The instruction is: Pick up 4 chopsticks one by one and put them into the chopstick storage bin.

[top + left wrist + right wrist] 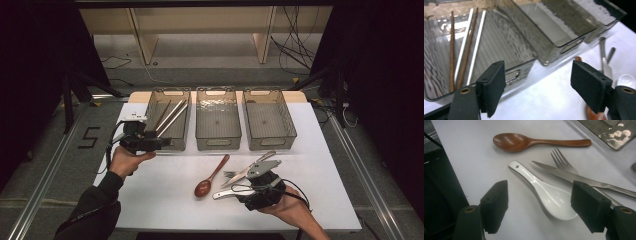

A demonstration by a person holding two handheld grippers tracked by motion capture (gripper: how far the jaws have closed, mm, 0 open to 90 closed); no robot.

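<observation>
Sorting cutlery into bins: the left gripper [161, 143], jaws spread and empty, sits beside the left bin [184, 117] holding the chopsticks [170, 116]. The right gripper [539, 205], also spread, hovers over the white spoon [546, 193]; next it likely must close on it.

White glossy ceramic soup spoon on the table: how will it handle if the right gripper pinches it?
The white glossy ceramic soup spoon looks glazed, so probably slippery between the pads. Likely stiff and chip-prone. Its curved bowl may rock when nudged, and the serrated steel knife lies close beside it, so it could get bumped.
</observation>
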